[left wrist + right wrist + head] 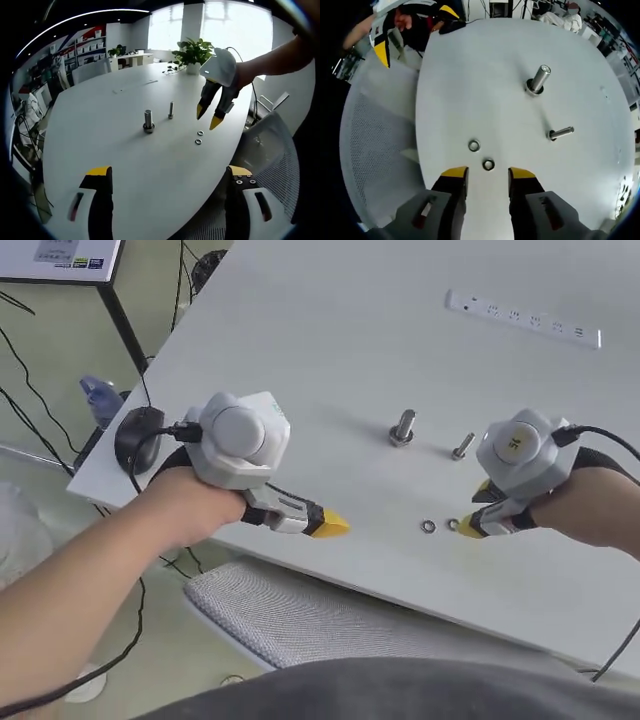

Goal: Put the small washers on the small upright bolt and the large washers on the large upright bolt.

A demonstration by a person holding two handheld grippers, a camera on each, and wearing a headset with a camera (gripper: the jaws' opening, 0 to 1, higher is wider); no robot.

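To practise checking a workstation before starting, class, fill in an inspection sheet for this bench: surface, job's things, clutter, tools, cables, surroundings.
Surface: white tabletop, mostly bare.
Job's things: large upright steel bolt and small upright steel bolt stand side by side; two small silver ring washers lie flat, off the bolts: nearer washer just ahead of the right tool, other washer beside it.
Clutter: long white power strip at the far side; round black device at the left corner.
Tools: left tool open, empty; right tool open, empty.
Cables: black cable from the right tool.
Surroundings: grey mesh chair below the front edge.
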